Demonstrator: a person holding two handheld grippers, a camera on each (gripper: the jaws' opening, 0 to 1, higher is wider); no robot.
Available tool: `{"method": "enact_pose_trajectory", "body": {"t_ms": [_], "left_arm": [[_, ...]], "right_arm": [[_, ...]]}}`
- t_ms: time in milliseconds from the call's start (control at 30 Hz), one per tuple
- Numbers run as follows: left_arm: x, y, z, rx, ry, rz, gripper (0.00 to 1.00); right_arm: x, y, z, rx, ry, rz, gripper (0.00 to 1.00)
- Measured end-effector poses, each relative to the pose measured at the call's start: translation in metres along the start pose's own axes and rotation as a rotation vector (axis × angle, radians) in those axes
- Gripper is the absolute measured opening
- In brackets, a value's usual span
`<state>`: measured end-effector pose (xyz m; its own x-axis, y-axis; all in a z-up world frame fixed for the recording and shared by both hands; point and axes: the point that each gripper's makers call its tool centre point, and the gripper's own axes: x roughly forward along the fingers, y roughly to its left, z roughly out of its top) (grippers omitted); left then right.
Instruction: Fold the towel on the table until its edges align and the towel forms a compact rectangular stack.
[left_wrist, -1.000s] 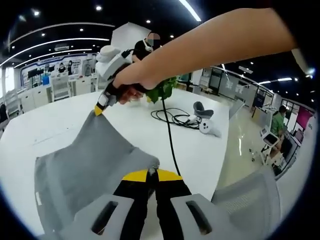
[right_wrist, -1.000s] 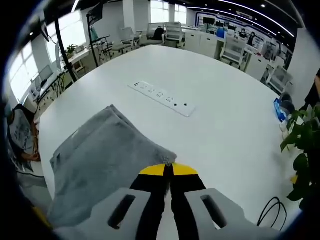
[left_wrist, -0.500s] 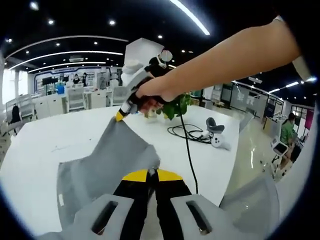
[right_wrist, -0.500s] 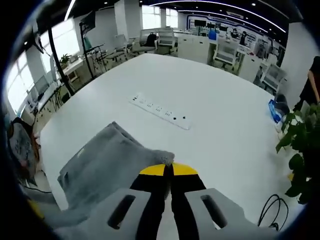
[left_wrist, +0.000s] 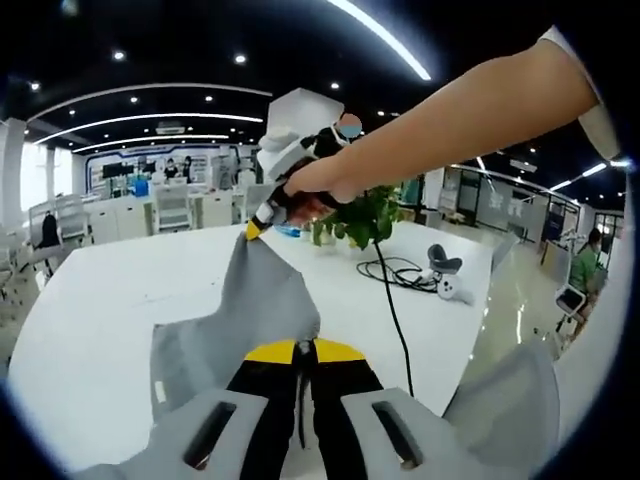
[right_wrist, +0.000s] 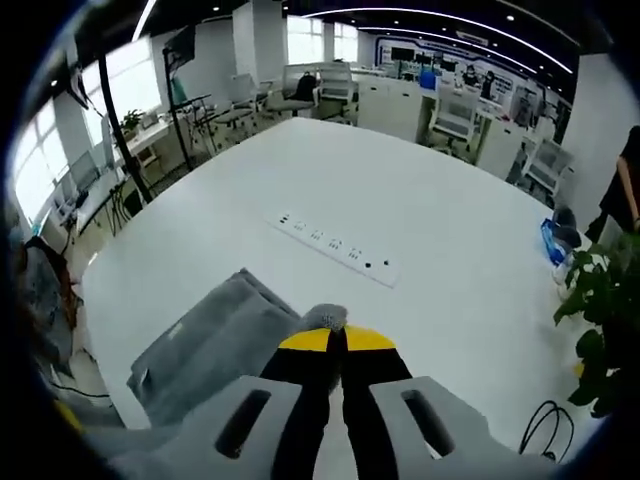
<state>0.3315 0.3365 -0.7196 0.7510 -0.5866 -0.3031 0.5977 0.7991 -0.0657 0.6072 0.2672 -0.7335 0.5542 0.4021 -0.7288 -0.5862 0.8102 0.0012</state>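
Your left gripper (left_wrist: 303, 350) has two black jaws with yellow tips, rising from a pale grey moulded body that has a dark oblong slot on each side. Your right gripper (right_wrist: 335, 340) is built the same: black jaws, yellow tips, grey housing with two slanted slots. Seen from the left gripper view, that right gripper (left_wrist: 254, 228) shows a white and grey casing above a small yellow tip, with your hand (left_wrist: 312, 185) wrapped round its grip. Your arm (left_wrist: 450, 110) is bare from the wrist up, and a short sleeve (left_wrist: 592, 95), white at its edge, shows near the shoulder.
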Motion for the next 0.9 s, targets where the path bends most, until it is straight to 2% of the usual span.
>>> {"method": "enact_pose_trajectory", "body": {"t_ms": [133,300,467,667,900], "left_arm": [[-0.009,0.011,-0.004,-0.018,-0.007,0.026,0.04],[-0.017,0.018,-0.012,-0.038,-0.006,0.045,0.04],[-0.022,0.026,-0.024,-0.064,0.004,0.052,0.04],[-0.027,0.029,-0.027,-0.075,0.012,0.045,0.04],[-0.03,0.046,-0.029,-0.091,0.008,0.051,0.04]], "right_arm": [[0.003,0.015,0.009,-0.014,-0.005,-0.001,0.0],[0.013,0.023,0.017,-0.026,-0.002,0.0,0.0],[0.026,0.032,0.016,-0.035,0.008,0.005,0.0],[0.035,0.042,0.015,-0.044,0.012,0.014,0.0],[0.049,0.043,0.02,-0.056,0.02,0.013,0.0]]}}
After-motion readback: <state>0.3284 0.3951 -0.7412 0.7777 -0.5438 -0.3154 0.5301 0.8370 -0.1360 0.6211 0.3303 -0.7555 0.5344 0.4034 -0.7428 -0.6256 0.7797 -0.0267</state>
